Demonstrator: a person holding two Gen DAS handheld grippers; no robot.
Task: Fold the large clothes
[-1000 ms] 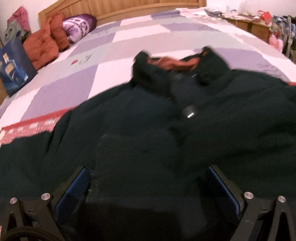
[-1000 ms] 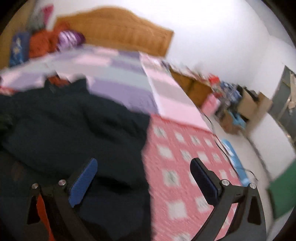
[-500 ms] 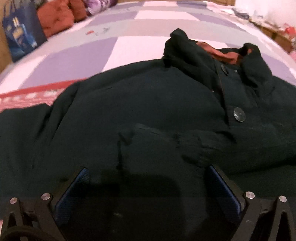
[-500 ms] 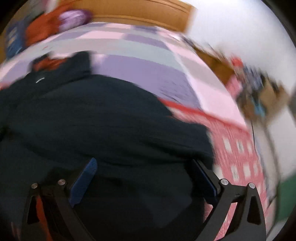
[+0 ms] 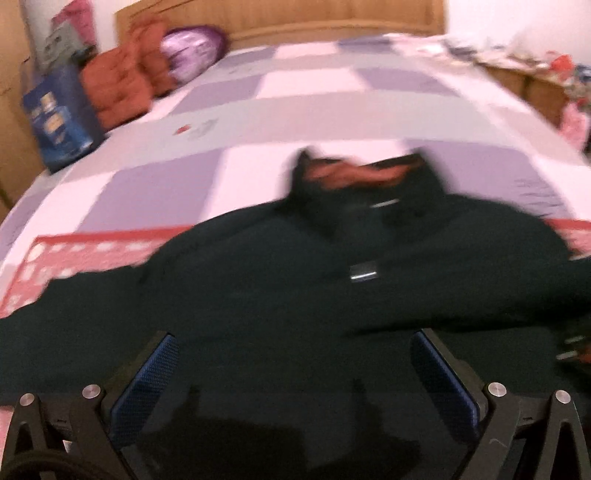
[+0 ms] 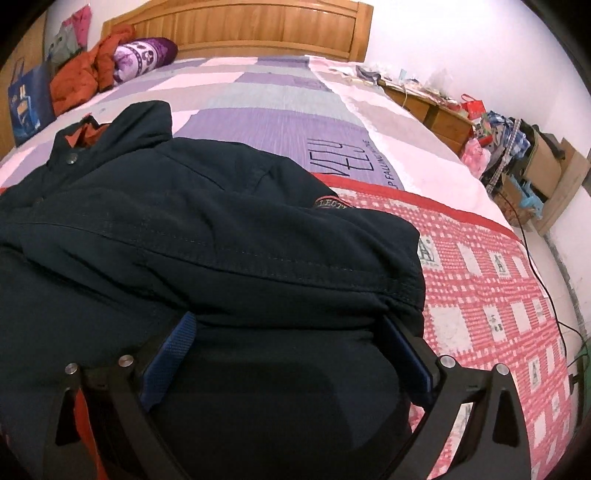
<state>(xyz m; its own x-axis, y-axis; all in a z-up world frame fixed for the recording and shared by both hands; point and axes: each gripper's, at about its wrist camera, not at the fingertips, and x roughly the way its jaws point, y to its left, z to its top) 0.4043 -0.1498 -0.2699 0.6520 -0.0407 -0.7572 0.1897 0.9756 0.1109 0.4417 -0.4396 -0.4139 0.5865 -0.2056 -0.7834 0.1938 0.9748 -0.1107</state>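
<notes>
left gripper [image 5: 293,373]: fingers spread wide, low over the dark jacket [image 5: 295,295], view blurred | right gripper [image 6: 288,354]: fingers spread, a folded sleeve [image 6: 258,240] bunched across the gap | jacket: flat on the quilt [image 6: 480,295], collar [image 6: 110,129] toward the wooden headboard [image 6: 258,26]

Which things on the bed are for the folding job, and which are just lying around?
For the job:
- dark jacket, spread on the bed
- left gripper, open over it
- right gripper, open, sleeve fabric between its fingers

Just lying about:
- orange coat
- purple pillow
- blue bag
- clutter on the side cabinets
</notes>
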